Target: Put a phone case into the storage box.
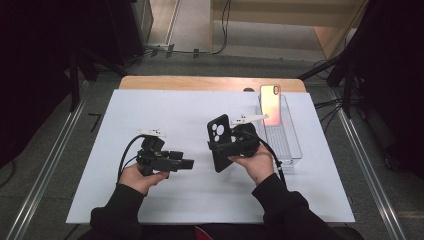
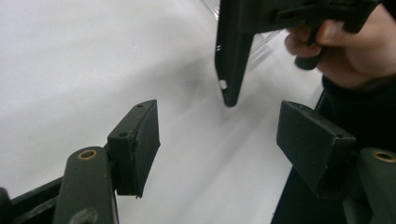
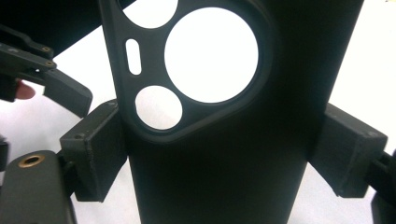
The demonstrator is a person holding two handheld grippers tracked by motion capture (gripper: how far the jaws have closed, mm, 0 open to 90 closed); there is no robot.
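Gripping a black phone case point(image 1: 220, 143) across its width, the right gripper point(image 1: 220, 146) is holding it upright above the white table sheet point(image 1: 165, 107), both pads pressing on the case's long edges. In the right gripper view the case point(image 3: 219, 154) is standing between the two pads, its camera cut-outs lying above the grip line and its lower body running down past the pads. The right hand point(image 1: 256, 161) is wrapping the gripper's handle from behind.

The left gripper point(image 1: 189, 163) is lying level, to the left of the right gripper, and is pointing toward the case. Its jaws are standing apart with nothing between them; the pads are touching no object. In the left gripper view the left gripper point(image 2: 219, 140) is facing the case point(image 2: 232, 56) edge-on: the case is hanging ahead of and above the gap between the pads, clear of both, with the right hand point(image 2: 355, 51) just beyond it. The left hand point(image 1: 142, 177) is holding the handle from below.

A clear plastic tray point(image 1: 291, 145) is sitting just beyond the right gripper on its far side, near but apart from the held case. A phone point(image 1: 270, 105) with a pink-orange back is standing upright in the far end of that tray, well apart from the left gripper.
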